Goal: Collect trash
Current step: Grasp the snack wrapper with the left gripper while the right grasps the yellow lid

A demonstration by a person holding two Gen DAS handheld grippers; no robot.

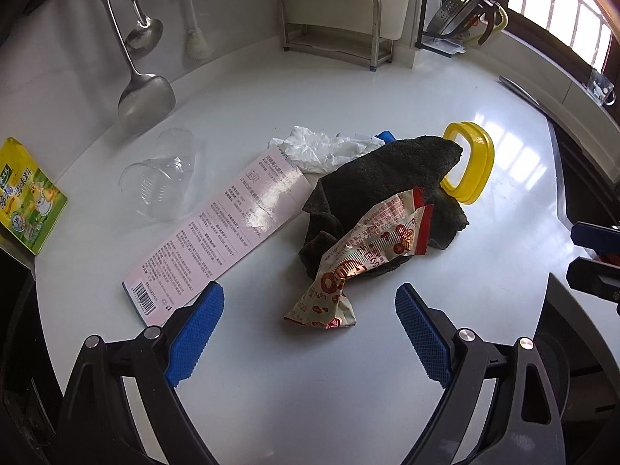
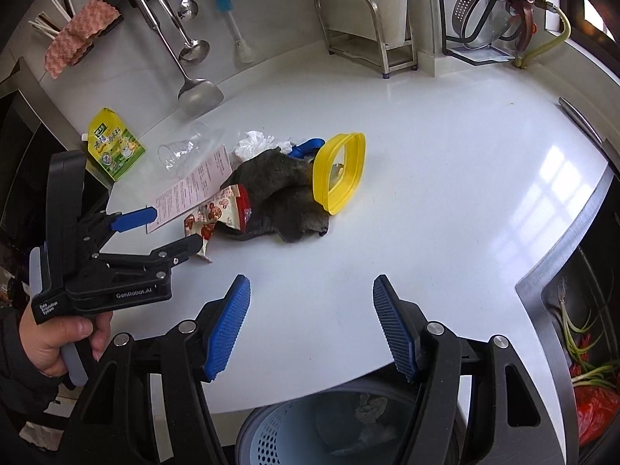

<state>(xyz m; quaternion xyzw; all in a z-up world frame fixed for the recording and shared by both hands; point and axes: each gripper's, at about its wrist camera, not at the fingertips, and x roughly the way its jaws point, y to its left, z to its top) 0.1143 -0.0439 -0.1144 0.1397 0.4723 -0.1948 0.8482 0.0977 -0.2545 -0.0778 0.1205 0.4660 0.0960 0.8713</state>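
A crumpled snack wrapper (image 1: 358, 255) lies on the white counter (image 1: 310, 368), partly over a dark cloth (image 1: 387, 186). My left gripper (image 1: 310, 317) is open and empty, its jaws just short of the wrapper's near end; it also shows in the right wrist view (image 2: 174, 228). A pink printed box (image 1: 221, 228), crumpled white tissue (image 1: 317, 147), a clear plastic cup (image 1: 159, 182) and a yellow container (image 1: 469, 162) lie around the cloth. My right gripper (image 2: 310, 325) is open and empty over the counter's front edge, above a bin (image 2: 310, 430) that holds some crumpled trash.
A green seasoning pouch (image 1: 27, 197) lies at the left edge. Ladles (image 1: 143, 93) and a brush (image 1: 193, 19) hang on the back wall. A steel rack (image 1: 333, 23) and a dish rack (image 1: 461, 11) stand at the back. A sink (image 2: 581, 348) with scraps is at right.
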